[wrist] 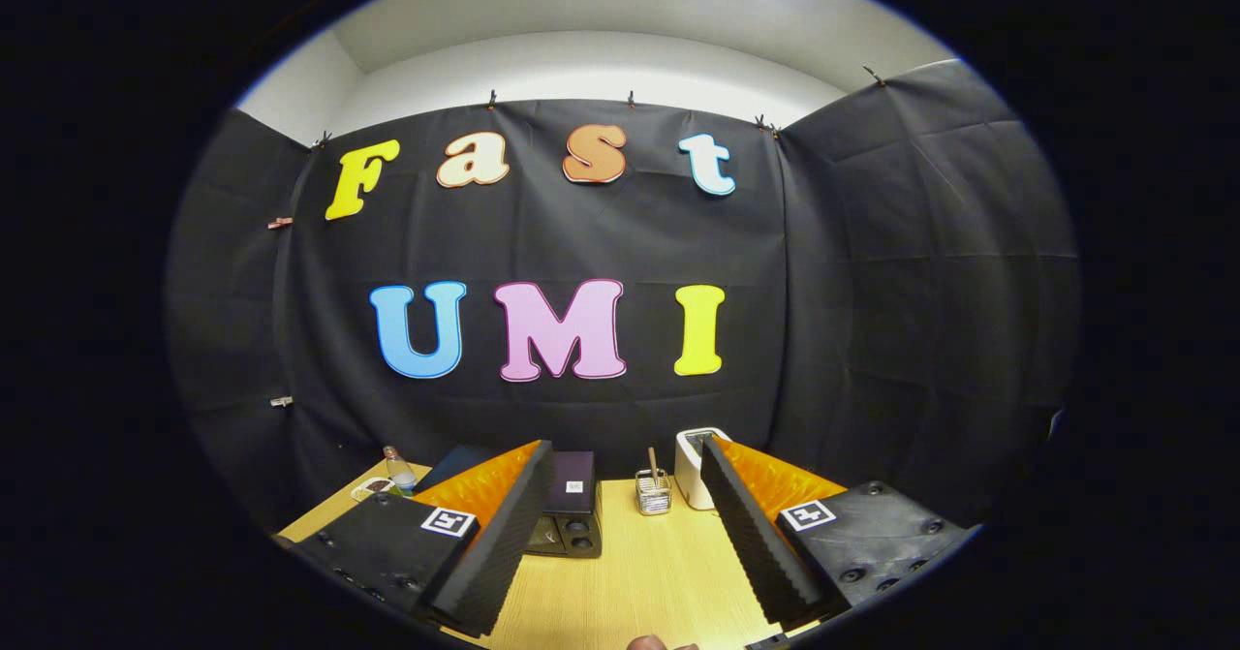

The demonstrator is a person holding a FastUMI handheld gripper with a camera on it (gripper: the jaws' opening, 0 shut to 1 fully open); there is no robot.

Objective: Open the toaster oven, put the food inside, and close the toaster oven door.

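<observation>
My gripper (628, 451) is open, with its two ridged black fingers (504, 534) spread wide and nothing between them. It is held above the wooden table (649, 572) and looks level at the booth's back wall. The toaster oven (573, 519) is a dark box with two round knobs on its front. It stands at the back of the table, just beyond the left finger, which hides its left part and its door. A small dish (372, 487) with something on it lies beyond the left finger; I cannot make out what it holds.
A white appliance (690, 466) stands at the back, beside the right finger. A wire holder (654, 495) with a stick in it sits between it and the oven. A clear bottle (397, 471) stands at the far left. A person's fingertip (657, 642) shows at the table's near edge.
</observation>
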